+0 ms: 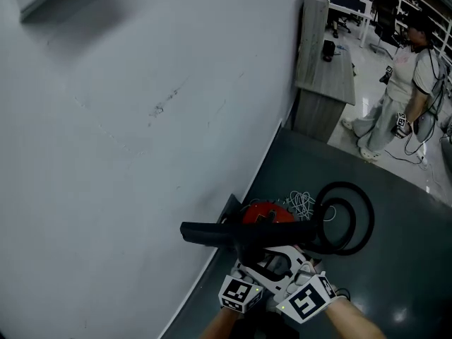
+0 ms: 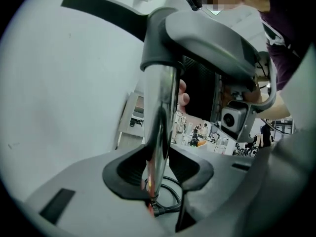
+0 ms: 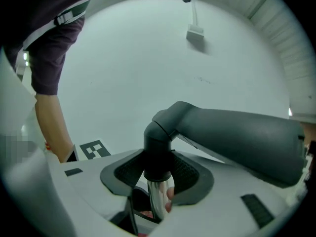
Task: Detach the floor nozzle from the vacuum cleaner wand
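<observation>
In the head view the black floor nozzle (image 1: 208,233) sticks out to the left over the red vacuum body (image 1: 267,213), and both grippers meet just below it. My left gripper (image 2: 158,171) is shut on the chrome wand (image 2: 161,107), its dark pads pressing on both sides of the tube. The grey nozzle neck (image 2: 212,38) caps the wand above. My right gripper (image 3: 158,174) is shut on the dark collar (image 3: 158,154) of the nozzle neck (image 3: 232,132), where the chrome wand (image 3: 159,201) enters it. The marker cubes (image 1: 240,293) show at the bottom edge.
A pale wall (image 1: 106,154) fills the left. A black hose (image 1: 349,217) loops on the dark floor beside a white cable bundle (image 1: 302,203). A grey desk (image 1: 323,73) stands at the back, and a person (image 1: 406,83) stands at the far right.
</observation>
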Motion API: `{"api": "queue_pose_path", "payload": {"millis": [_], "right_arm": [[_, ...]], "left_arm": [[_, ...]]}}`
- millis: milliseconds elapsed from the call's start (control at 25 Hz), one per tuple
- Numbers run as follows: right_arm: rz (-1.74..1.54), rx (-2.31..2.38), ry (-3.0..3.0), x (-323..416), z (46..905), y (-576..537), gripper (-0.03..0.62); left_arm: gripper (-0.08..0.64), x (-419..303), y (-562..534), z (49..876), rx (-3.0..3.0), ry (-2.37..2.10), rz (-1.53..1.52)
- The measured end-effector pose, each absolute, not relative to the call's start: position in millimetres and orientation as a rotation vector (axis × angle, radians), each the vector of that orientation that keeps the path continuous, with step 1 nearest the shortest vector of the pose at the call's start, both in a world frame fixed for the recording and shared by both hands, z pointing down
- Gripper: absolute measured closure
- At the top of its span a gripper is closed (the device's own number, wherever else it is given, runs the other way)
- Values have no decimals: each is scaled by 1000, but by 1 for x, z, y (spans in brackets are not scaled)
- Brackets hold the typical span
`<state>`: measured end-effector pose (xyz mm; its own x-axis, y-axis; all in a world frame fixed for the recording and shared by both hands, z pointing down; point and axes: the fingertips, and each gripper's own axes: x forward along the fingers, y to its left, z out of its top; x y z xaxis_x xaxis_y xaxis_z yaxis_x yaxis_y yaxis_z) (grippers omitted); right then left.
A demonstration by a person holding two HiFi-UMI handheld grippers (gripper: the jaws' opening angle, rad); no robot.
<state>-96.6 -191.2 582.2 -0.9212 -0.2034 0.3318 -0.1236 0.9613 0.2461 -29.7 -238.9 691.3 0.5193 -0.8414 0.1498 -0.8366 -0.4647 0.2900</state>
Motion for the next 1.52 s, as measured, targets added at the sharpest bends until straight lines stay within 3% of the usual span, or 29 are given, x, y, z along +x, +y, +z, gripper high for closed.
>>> {"api": "queue_pose_path", "payload": {"millis": [120, 280, 440, 640, 800, 960, 1520], "right_arm": [[-389, 263, -2749, -94, 583, -186, 420], [6, 256, -2942, -95, 562, -199, 420], [-103, 218, -2849, -90, 558, -200, 420], [-1, 362, -3029, -85, 529, -213, 420], [-1, 401, -3035, -77, 522, -220, 420], [62, 460, -2999, -63, 522, -224, 420], [378, 676, -3021, -9, 452, -220, 420]], "left_arm": [[414, -28, -237, 691, 2449, -1383, -13], [414, -31, -236, 694, 2432, -1389, -10], [414, -34, -236, 696, 2415, -1396, -2], [414, -35, -235, 699, 2380, -1405, -25], [353, -32, -231, 698, 2370, -1373, -31], [336, -36, -219, 689, 2362, -1374, -25], [345, -84, -181, 519, 2321, -1476, -155]]}}
